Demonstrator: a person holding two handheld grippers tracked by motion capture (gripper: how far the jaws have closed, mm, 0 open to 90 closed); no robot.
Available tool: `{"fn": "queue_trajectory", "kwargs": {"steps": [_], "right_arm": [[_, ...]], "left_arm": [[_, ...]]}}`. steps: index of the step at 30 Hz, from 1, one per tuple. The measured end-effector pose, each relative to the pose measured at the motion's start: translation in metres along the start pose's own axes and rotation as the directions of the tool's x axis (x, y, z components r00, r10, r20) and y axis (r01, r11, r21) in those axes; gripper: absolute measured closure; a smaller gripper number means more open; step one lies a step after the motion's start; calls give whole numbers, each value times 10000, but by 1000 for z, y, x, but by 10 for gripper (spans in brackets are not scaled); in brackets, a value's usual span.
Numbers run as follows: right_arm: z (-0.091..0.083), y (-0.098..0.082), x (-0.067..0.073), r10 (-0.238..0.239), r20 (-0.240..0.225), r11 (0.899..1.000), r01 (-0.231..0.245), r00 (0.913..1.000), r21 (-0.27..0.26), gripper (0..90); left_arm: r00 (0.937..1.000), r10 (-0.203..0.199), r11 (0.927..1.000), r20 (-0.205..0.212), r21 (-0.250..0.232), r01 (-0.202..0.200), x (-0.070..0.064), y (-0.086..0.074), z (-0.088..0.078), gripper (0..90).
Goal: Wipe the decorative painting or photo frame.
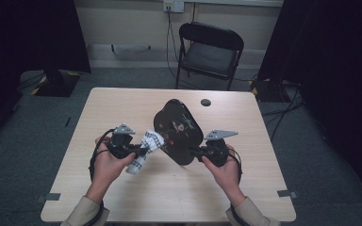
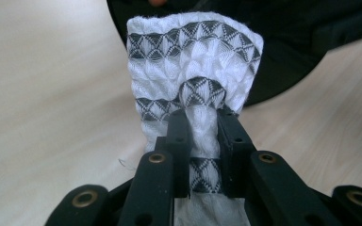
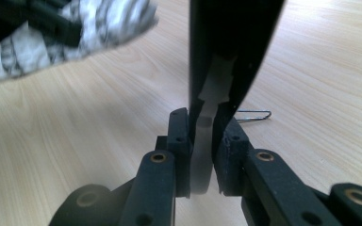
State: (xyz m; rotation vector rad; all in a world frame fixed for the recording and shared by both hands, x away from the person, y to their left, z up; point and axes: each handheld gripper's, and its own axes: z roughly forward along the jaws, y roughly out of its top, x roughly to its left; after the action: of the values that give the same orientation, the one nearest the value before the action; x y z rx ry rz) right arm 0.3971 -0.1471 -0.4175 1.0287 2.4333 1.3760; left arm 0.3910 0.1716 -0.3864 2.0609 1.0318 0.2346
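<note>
Wiping step, set-up. The left tongs (image 1: 143, 149) are clenched on a folded white cloth with grey diamond bands (image 2: 193, 84); the right tongs (image 1: 192, 150) are clamped on the rim of a glossy black oval tray (image 1: 176, 129), tilted between both tongs above the pale wooden worktop (image 1: 122, 108). Next move, by judgement: bring the cloth against the tray's face while the right grip steadies it.

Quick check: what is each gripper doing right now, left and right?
Left gripper: shut on the patterned cloth.
Right gripper: shut on the rim of the black tray.
</note>
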Motion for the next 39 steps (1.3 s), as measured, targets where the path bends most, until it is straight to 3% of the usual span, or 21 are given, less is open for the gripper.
{"fn": "queue_trajectory", "kwargs": {"steps": [9,15,27,32,39], "right_arm": [[-2,-1,2,65,50,9998,-66,10000,172,794],[-4,-1,1,23,-4,9999,-23,10000,146,794],[-4,0,-3,-100,-96,9998,101,9999,172,794],[-4,0,-4,-151,-144,9997,154,9998,201,794],[-5,0,-6,-129,-150,9997,132,9998,202,794]], "left_arm": [[9975,514,9958,-485,-732,-548,-4,47,-7,777],[9964,475,9900,-696,-1293,-562,-2,64,-4,776],[9975,233,9983,-669,-525,-269,11,44,30,777],[9976,-127,9993,-674,-360,103,15,36,46,778],[9973,-268,9995,-688,170,281,19,25,60,780]]}}
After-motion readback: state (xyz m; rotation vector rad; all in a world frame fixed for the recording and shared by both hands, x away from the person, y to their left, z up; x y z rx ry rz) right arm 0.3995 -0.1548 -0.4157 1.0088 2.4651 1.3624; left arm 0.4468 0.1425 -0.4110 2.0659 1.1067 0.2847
